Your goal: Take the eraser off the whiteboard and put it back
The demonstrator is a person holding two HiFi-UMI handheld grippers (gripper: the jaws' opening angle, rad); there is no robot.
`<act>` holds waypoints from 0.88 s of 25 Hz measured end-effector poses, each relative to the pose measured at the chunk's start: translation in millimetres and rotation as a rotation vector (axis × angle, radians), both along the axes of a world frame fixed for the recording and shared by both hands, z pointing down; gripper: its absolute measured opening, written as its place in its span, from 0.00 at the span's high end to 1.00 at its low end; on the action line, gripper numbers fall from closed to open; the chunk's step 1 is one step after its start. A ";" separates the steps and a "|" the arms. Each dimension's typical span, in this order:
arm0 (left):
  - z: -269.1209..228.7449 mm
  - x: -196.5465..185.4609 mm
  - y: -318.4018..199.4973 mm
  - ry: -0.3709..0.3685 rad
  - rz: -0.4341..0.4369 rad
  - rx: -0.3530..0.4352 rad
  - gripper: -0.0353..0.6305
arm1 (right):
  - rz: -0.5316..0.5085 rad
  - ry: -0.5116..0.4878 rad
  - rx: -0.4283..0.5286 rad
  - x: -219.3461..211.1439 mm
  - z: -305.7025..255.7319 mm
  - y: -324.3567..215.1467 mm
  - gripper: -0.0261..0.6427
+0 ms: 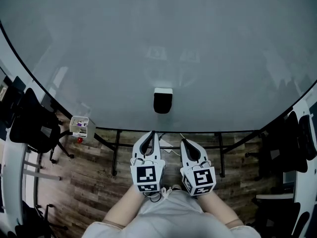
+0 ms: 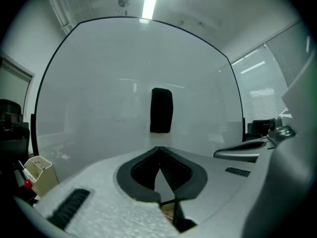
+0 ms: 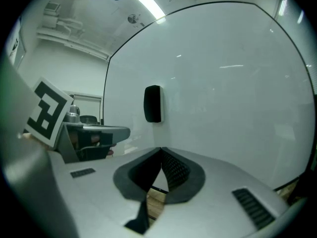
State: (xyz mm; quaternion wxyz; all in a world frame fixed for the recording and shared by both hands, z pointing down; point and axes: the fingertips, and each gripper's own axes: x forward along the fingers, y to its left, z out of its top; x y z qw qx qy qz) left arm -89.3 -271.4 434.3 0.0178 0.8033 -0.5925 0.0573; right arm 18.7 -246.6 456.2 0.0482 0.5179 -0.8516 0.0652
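Observation:
A black eraser [image 1: 162,101] with a white top clings to the big whiteboard [image 1: 148,38], low and near its middle. Both grippers hang below the board's lower edge, side by side and apart from the eraser. My left gripper [image 1: 152,133] points at the board just under the eraser, its jaws shut and empty. My right gripper [image 1: 184,141] sits a little right of it, also shut with nothing held. In the left gripper view the eraser [image 2: 161,110] stands straight ahead above the closed tips [image 2: 158,148]. The right gripper view has the eraser [image 3: 152,103] ahead, slightly left of the tips [image 3: 161,149].
A small white marker box [image 1: 79,126] hangs at the board's lower left edge. Black office chairs stand at the left [image 1: 30,124] and right [image 1: 293,144]. The board's black stand legs [image 1: 116,153] rise from a wood floor [image 1: 89,182].

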 end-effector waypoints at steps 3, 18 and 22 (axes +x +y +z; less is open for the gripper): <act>6.4 1.0 8.2 0.005 0.022 -0.016 0.92 | -0.010 0.014 0.011 -5.1 -2.0 5.6 0.92; 6.0 7.3 16.3 0.024 0.074 -0.022 0.92 | 0.000 0.023 0.017 -8.8 -5.3 9.9 0.92; 6.6 14.7 15.4 0.021 0.111 -0.025 0.92 | -0.008 0.027 0.007 -10.1 -2.9 8.8 0.92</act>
